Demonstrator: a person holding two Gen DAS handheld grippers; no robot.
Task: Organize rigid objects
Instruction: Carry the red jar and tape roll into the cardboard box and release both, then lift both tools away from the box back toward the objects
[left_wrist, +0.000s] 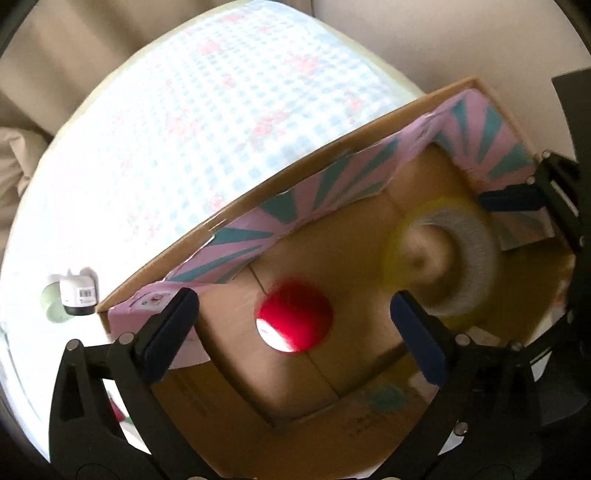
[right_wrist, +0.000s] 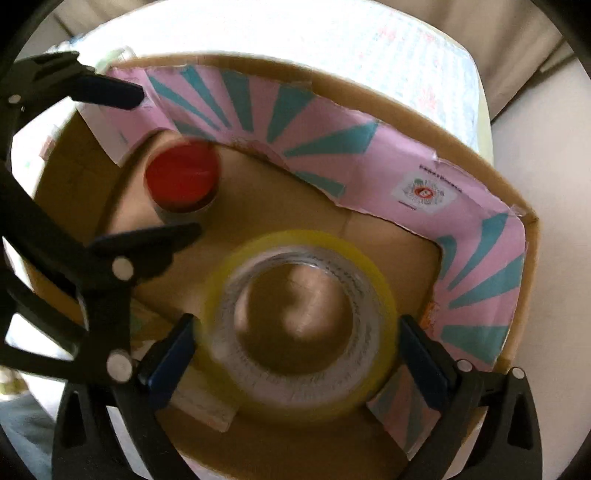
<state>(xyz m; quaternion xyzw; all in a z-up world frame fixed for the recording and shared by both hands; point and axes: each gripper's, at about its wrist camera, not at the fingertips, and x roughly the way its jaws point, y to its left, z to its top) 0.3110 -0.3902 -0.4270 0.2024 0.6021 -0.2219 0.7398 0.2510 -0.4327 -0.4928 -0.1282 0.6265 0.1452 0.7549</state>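
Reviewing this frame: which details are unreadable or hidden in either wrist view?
- Left wrist: tape roll smeared by motion blur; red-capped container body blurred, label unreadable.
- Left wrist: small white bottle print too small.
- Right wrist: left gripper covers box floor beside the container.

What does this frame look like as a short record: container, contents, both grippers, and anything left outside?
container: open cardboard box with pink and teal inner flaps, standing on a checked cloth
contents: red-capped bottle and roll of yellowish clear tape, apart from each other on the box floor
left gripper: open above the bottle, pads clear of it
right gripper: open on either side of the tape roll, blurred; contact cannot be told
outside: small white container on the cloth beside the box
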